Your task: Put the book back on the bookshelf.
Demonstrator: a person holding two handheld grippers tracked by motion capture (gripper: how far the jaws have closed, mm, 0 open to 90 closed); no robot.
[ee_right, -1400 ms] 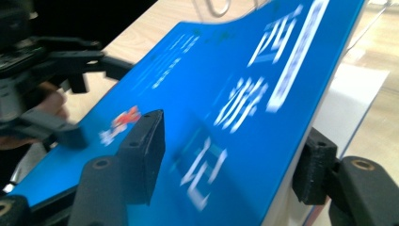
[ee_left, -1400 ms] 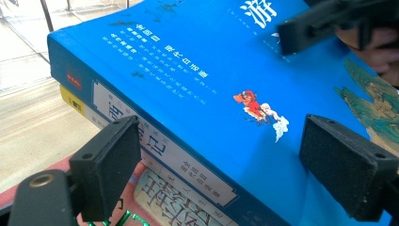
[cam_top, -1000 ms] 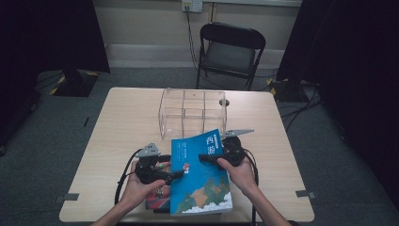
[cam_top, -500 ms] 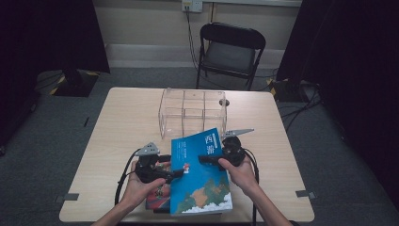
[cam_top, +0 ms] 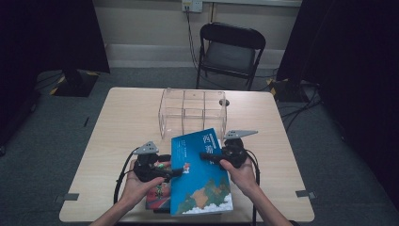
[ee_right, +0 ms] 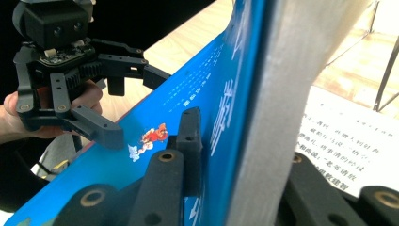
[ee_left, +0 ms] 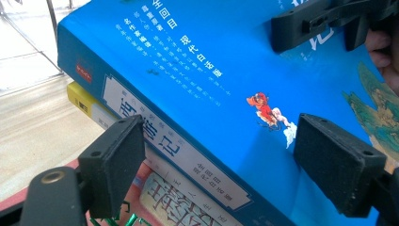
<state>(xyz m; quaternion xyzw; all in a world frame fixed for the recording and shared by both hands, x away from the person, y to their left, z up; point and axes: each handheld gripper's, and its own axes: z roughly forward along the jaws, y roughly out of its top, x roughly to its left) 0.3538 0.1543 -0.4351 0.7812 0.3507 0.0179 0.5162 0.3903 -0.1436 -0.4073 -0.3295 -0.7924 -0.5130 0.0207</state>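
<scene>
Behind the blue book, a clear rack crowds the table.

Tilted blue book atop stack

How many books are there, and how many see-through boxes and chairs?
Books: 3, the blue book, a yellow-spined book under it and a red book at the bottom
Clear boxes: 1, the clear box
Chairs: 1, the chair
Total: 5

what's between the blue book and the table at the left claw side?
More books: in the left gripper view a yellow-spined book and a red-covered book lie under the blue book, stacked on the table.
</scene>
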